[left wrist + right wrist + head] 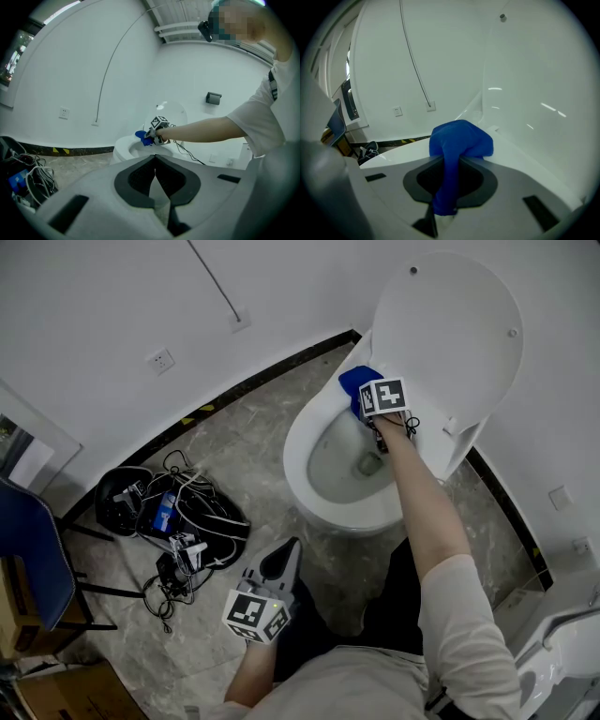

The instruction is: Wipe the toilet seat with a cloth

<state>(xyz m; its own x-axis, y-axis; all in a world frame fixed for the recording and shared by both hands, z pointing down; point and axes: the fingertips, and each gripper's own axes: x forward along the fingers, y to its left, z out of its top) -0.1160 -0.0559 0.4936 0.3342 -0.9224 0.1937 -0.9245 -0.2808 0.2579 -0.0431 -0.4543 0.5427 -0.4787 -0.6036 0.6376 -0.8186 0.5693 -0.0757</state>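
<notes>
Cloth (pixel 459 138): blue, pinched between the jaws of the right gripper (pixel 452 161), lying on the back edge of the toilet seat (pixel 298 442) below the raised lid (pixel 450 324) | left gripper (pixel 154 158): jaws pressed together, nothing between, held before the toilet's front edge, apart from it | cables (pixel 178 517): heaped on the floor, well left.

Between our right gripper's (pixel 452 164) jaws sits the cloth (pixel 459 136), on the toilet seat's (pixel 296 454) rear, with the raised lid (pixel 450 324) just beyond. Our left gripper (pixel 284 561) hangs before the bowl, a cable pile (pixel 178 512) to its left.
</notes>
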